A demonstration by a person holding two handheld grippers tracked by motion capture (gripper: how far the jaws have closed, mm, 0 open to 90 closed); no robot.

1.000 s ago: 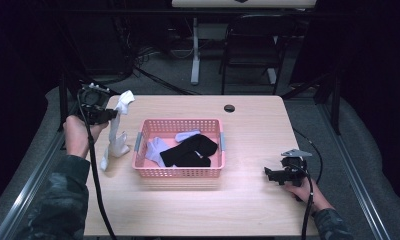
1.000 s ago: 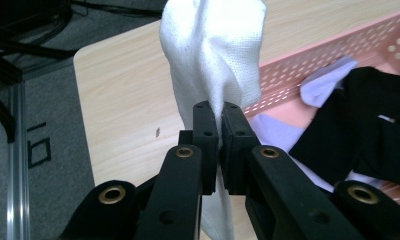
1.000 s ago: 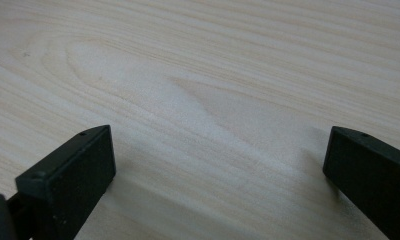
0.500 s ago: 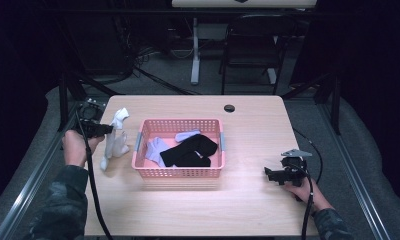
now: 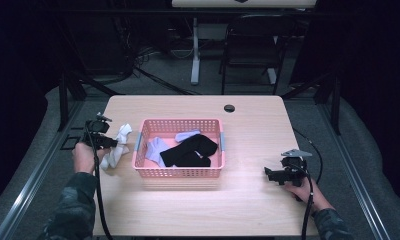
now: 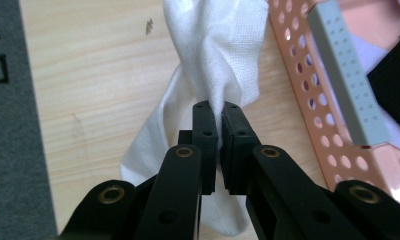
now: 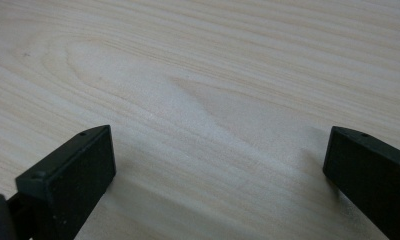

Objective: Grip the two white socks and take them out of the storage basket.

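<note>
The white sock (image 6: 213,55) is hanging pinched between the closed fingers of the left gripper (image 6: 215,107), just beside the pink basket (image 5: 180,172) and touching the surface (image 5: 248,200); other socks are waiting inside; the right gripper (image 7: 218,170) is resting open, holding nothing.

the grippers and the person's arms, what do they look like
Both grippers are black. The left gripper has blocky jaws on arms fixed with brass-coloured rivets. The right gripper carries a grey three-cornered plate on top; its jaws are flat-faced black blocks with small screw holes. A black cable trails from each along the forearm. The sleeves are dark camouflage.
</note>
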